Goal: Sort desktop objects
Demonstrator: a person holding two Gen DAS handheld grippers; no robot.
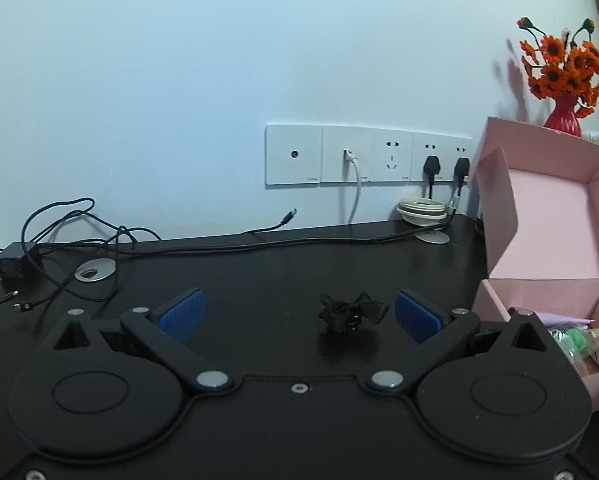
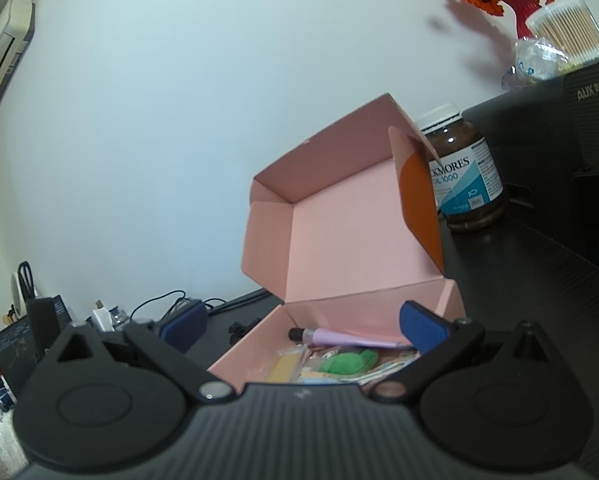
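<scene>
The wide-open, empty left hand-held gripper (image 1: 299, 312) faces the small black hair clip (image 1: 353, 312); next, close on it for the open pink cardboard box (image 1: 539, 216).

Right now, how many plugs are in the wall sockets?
3: a white plug in the second plate, and two black plugs side by side at the right. The pink box may hide more.

The left claw (image 1: 300, 312) is matte black plastic: two round housings, angled linkage arms with silver pivot screws, and fingers faced with blue pads (image 1: 183, 314). The right claw (image 2: 303, 326) matches it, with a ribbed grey-black body and blue pads (image 2: 421, 326).
</scene>
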